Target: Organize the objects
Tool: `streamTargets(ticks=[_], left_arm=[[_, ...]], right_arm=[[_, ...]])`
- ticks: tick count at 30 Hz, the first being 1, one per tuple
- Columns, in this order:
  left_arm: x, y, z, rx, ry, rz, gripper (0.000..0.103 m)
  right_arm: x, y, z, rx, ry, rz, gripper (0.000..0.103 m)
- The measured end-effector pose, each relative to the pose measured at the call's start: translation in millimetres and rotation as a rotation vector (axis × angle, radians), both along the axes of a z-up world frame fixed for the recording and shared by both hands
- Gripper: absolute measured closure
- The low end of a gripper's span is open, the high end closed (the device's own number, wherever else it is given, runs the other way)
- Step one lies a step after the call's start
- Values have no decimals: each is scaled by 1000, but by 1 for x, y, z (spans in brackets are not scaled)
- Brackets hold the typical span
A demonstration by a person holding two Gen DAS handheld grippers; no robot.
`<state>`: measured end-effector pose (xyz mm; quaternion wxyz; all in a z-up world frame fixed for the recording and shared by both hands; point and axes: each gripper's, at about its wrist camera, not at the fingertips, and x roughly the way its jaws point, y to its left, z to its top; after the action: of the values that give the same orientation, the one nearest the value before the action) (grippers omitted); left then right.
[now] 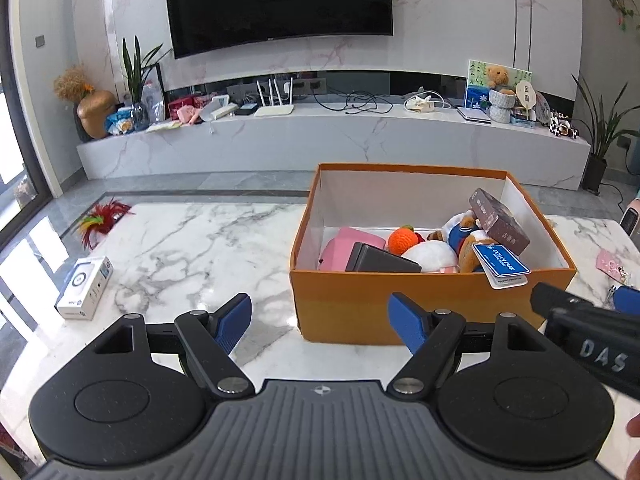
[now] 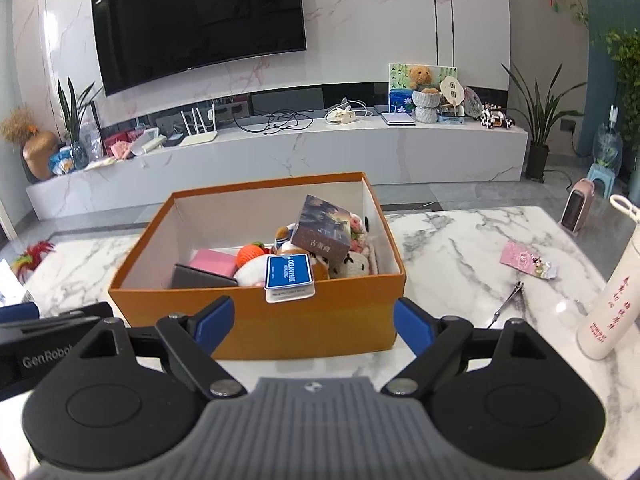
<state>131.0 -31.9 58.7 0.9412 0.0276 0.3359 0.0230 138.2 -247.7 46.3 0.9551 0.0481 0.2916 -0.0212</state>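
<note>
An orange cardboard box (image 1: 400, 304) (image 2: 304, 316) stands on the marble table. It holds plush toys, a pink case (image 1: 344, 250), a dark case (image 1: 380, 260), an orange knitted fruit (image 2: 250, 254), a brown box (image 2: 324, 230) and a blue tag (image 2: 289, 272) hanging over the front rim. My left gripper (image 1: 322, 320) is open and empty, just before the box's left front corner. My right gripper (image 2: 314, 322) is open and empty, close to the box's front wall.
On the table lie a white packaged box (image 1: 84, 288) and a feather toy (image 1: 102, 220) at the left, and a pink card (image 2: 528, 264), nail clippers (image 2: 510, 304) and a white bottle (image 2: 614, 280) at the right. A TV console stands behind.
</note>
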Motion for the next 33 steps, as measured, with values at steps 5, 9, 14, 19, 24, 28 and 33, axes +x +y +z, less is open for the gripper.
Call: streamTargets(ticks=[5, 9, 14, 19, 24, 28, 33], left_arm=[[-3, -2, 1, -8, 0, -8, 14], [-3, -7, 1, 9, -2, -5, 14], [-2, -6, 1, -17, -11, -11, 14], [-4, -7, 2, -30, -28, 2, 13], [-6, -12, 2, 22, -41, 19, 12], [-9, -12, 3, 34, -55, 23, 11], [-8, -10, 4, 30, -59, 22, 11]], right_arm=[[-2, 5, 0, -36, -8, 0, 15], [-1, 6, -1, -53, -2, -1, 15], [0, 4, -2, -60, 2, -6, 15], [0, 3, -2, -62, 8, -6, 14], [1, 3, -3, -66, 13, -5, 14], [2, 4, -3, -72, 15, -4, 13], [2, 4, -4, -77, 16, -2, 13]])
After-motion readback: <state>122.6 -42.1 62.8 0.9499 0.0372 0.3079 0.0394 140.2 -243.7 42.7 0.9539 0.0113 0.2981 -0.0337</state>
